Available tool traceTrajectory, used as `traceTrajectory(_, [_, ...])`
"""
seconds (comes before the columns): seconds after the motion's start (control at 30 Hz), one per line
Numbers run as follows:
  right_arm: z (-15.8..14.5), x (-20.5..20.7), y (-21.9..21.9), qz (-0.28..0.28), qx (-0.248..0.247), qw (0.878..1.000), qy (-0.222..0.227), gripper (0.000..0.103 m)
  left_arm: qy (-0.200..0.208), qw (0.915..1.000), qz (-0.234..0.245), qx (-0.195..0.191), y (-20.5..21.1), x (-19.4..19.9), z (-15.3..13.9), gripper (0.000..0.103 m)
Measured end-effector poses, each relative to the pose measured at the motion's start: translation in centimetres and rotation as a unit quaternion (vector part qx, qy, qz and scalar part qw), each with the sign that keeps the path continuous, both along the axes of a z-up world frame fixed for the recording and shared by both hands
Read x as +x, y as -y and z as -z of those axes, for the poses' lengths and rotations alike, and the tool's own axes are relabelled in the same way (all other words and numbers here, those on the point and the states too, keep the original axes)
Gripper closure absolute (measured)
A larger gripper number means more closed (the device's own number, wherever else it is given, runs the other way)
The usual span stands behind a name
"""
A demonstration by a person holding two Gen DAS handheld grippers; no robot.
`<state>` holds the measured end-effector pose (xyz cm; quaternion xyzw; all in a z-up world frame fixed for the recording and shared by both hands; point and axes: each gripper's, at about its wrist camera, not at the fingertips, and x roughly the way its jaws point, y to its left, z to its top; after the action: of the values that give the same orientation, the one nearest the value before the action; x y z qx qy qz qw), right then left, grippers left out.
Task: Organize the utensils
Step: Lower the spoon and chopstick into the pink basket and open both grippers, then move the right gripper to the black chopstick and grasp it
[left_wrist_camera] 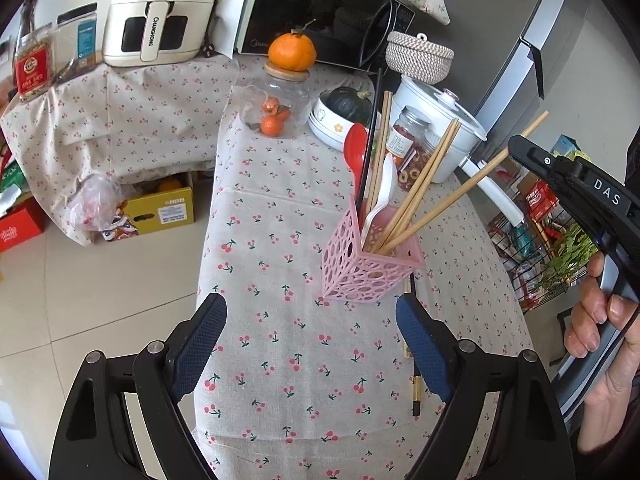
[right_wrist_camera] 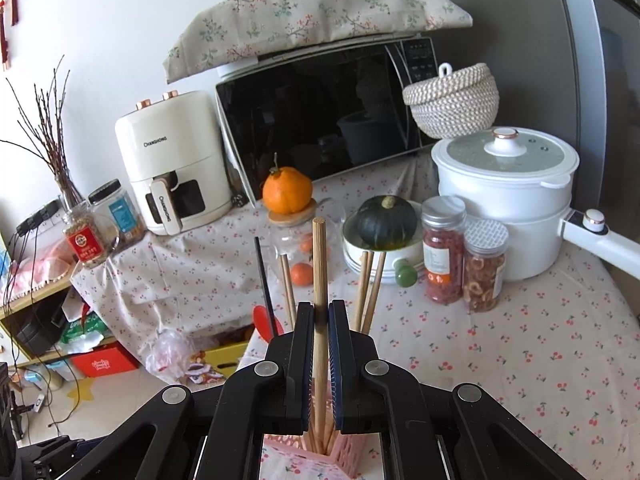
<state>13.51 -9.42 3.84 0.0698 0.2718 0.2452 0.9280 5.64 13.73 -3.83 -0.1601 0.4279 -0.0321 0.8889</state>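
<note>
A pink perforated utensil holder (left_wrist_camera: 366,270) stands on the cherry-print tablecloth (left_wrist_camera: 280,360). It holds a red spoon (left_wrist_camera: 356,146), a white spoon (left_wrist_camera: 384,192), a black chopstick (left_wrist_camera: 370,140) and several wooden chopsticks (left_wrist_camera: 424,184). My right gripper (right_wrist_camera: 320,312) is shut on one wooden chopstick (right_wrist_camera: 319,264), whose lower end sits in the holder (right_wrist_camera: 344,452). In the left wrist view this gripper (left_wrist_camera: 520,148) is at the right, above the holder. My left gripper (left_wrist_camera: 310,308) is open and empty, just in front of the holder. A black chopstick (left_wrist_camera: 416,396) with a gold band lies on the cloth by its right finger.
At the back stand a glass jar (left_wrist_camera: 276,108) topped with an orange (left_wrist_camera: 292,50), a bowl with a dark squash (right_wrist_camera: 386,222), two lidded jars (right_wrist_camera: 464,256), a white pot (right_wrist_camera: 508,196), a woven basket (right_wrist_camera: 452,100), a microwave (right_wrist_camera: 320,120) and an air fryer (right_wrist_camera: 176,164). A wire rack (left_wrist_camera: 536,248) stands off the table's right edge.
</note>
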Motion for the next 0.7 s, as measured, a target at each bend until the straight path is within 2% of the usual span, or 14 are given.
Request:
traceTrajectory(0.13, [0.7,0.7,0.1,0.012,0.008,1.0,-0.02,0.094,-0.009,0.9999,0.003,0.006,0.3,0.1,0.5,0.014])
traceTrajectory(0.17, [0.8,0.8,0.4,0.014,0.015,0.999,-0.027,0.086,-0.011,0.9999,0.005,0.007,0.4,0.1,0.6,0.014])
traceTrajectory(0.2, [0.9,0.9,0.8,0.015,0.023,0.999,-0.034,0.073,-0.014,0.9998,0.007,0.008,0.6,0.2,0.7,0.014])
traceTrajectory(0.27, [0.7,0.9,1.8,0.019,0.04,0.998,-0.036,0.055,-0.018,0.9997,0.012,0.01,1.0,0.3,0.9,0.014])
traceTrajectory(0.4, [0.2,0.4,4.4,0.035,0.047,0.998,-0.025,0.032,-0.028,0.9992,0.024,0.017,2.1,0.6,1.4,0.014])
traceTrajectory(0.5, [0.8,0.4,6.5,0.049,0.041,0.997,-0.034,0.022,-0.041,0.9984,0.035,0.019,3.0,1.0,2.0,0.014])
traceTrajectory(0.7, [5.8,1.3,8.9,0.063,-0.007,0.993,-0.103,0.019,-0.063,0.9961,0.057,0.024,5.2,1.6,3.2,0.014])
